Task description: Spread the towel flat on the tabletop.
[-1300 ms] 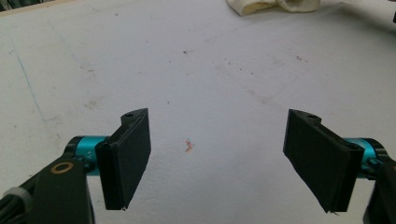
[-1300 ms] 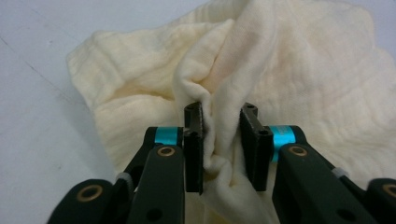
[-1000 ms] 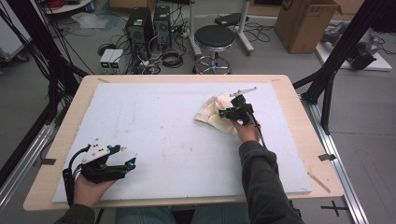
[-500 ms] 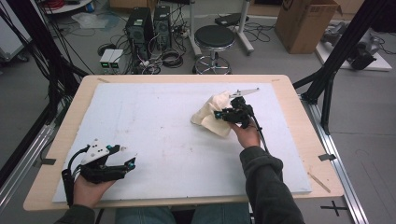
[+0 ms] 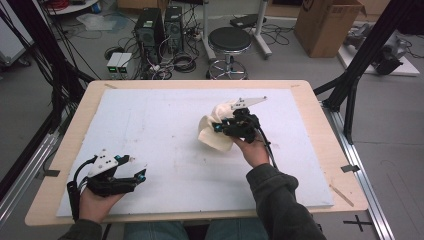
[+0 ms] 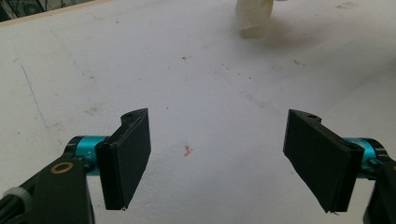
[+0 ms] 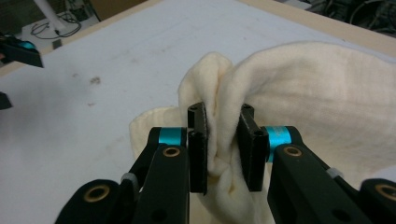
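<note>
Pinching a bunched fold of the cream cloth (image 7: 299,88), the right gripper (image 7: 223,140) has its two black jaws drawn narrow, with the fabric squeezed between the pads and spilling out above and below them. In the high view that right gripper (image 5: 235,126) sits over the right-centre of the white board (image 5: 165,130), and the cloth (image 5: 212,134) hangs from it in a crumpled bundle, its lower part drooping toward the board on the side nearer the middle. A person's hand (image 5: 255,150) grips the tool from behind, a dark sleeve (image 5: 280,200) running down to the near edge.

The left gripper (image 5: 117,172) rests low at the near left corner of the board, well apart from the cloth, held in the other hand (image 5: 97,197). In its own view the left gripper (image 6: 217,161) has its jaws standing wide with only bare, slightly stained board between them, and the cloth (image 6: 254,16) appears far off at the top edge.

The board lies on a wooden table (image 5: 320,115), with a round stool (image 5: 230,40) and a cardboard box (image 5: 327,22) on the floor beyond
</note>
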`<state>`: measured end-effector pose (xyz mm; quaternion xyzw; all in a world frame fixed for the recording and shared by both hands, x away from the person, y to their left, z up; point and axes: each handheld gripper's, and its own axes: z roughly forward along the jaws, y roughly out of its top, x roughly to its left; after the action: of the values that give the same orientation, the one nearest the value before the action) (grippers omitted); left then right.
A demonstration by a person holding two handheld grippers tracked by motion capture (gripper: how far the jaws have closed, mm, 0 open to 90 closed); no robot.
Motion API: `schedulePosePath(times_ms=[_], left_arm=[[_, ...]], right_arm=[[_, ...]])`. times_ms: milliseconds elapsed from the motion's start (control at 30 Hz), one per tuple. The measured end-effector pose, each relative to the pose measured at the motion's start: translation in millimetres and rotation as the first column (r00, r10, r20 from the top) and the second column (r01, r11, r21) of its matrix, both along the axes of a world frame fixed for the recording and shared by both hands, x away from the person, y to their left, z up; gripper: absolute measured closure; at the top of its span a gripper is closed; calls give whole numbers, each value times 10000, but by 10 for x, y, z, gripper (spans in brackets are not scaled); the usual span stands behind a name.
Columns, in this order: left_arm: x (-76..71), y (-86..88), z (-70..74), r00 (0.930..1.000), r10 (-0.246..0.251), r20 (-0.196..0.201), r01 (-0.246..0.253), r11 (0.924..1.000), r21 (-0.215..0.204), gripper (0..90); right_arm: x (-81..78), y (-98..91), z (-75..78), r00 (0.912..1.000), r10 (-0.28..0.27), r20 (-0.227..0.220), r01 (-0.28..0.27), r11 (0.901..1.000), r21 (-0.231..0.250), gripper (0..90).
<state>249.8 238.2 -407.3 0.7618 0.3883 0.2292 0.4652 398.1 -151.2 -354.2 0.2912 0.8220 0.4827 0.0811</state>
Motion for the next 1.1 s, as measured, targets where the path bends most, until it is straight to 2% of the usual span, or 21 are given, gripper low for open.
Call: schedulePosePath(times_ms=[100, 267, 400, 467, 533, 567, 600, 667, 733, 767, 867, 933, 967, 1100], left_arm=[[1, 2, 3, 10000, -5, 17, 5, 10000, -7, 237], [-3, 3, 11, 10000, -52, 55, 52, 10000, -56, 237], [-3, 3, 15, 9999, -48, 94, 49, 10000, -80, 237], [-5, -2, 14, 9999, -46, 103, 47, 9999, -119, 237], [-9, -6, 17, 9999, -53, 97, 54, 9999, -130, 237], [-7, -8, 17, 9999, -79, 121, 81, 9999, -128, 237], [-5, -8, 17, 9999, -92, 123, 93, 9999, -120, 237], [-3, -13, 17, 9999, -116, 119, 117, 9999, -106, 238], [0, -25, 14, 9999, -128, 110, 129, 9998, -132, 242], [6, -29, 15, 9999, -128, 95, 129, 9999, -93, 242], [19, -49, 13, 9998, -186, 82, 187, 9998, -105, 241], [29, -67, 8, 9997, -219, 81, 220, 9997, -89, 241], [37, -76, 6, 9997, -251, 45, 251, 9997, -80, 242], [58, -113, -1, 9996, -297, 5, 297, 9995, -138, 244]], right_arm=[[-43, 86, 41, 9996, 221, 145, -222, 9997, 52, 768], [-156, 348, 138, 9960, 815, 357, -825, 9962, 287, 768], [-204, 470, 153, 9941, 1024, 370, -1038, 9939, 378, 766], [-205, 522, 121, 9937, 1069, 346, -1076, 9940, 196, 764], [-183, 561, 48, 9943, 1061, 117, -1060, 9944, -45, 760], [-147, 581, -56, 9956, 917, -195, -924, 9950, -374, 756], [-147, 581, -56, 9956, 917, -195, -924, 9950, -374, 756], [-114, 575, -151, 9963, 837, -182, -846, 9948, -570, 751], [-56, 550, -274, 9958, 637, -659, -683, 9952, -697, 744], [-5, 530, -387, 9961, 361, -807, -438, 9945, -950, 743], [35, 493, -487, 9959, 144, -894, -237, 9944, -1032, 740], [79, 467, -583, 9960, -120, -888, -3, 9905, -1376, 732], [132, 419, -676, 9939, -464, -1001, 308, 9880, -1517, 726], [187, 366, -741, 9911, -786, -1077, 613, 9860, -1549, 697]])
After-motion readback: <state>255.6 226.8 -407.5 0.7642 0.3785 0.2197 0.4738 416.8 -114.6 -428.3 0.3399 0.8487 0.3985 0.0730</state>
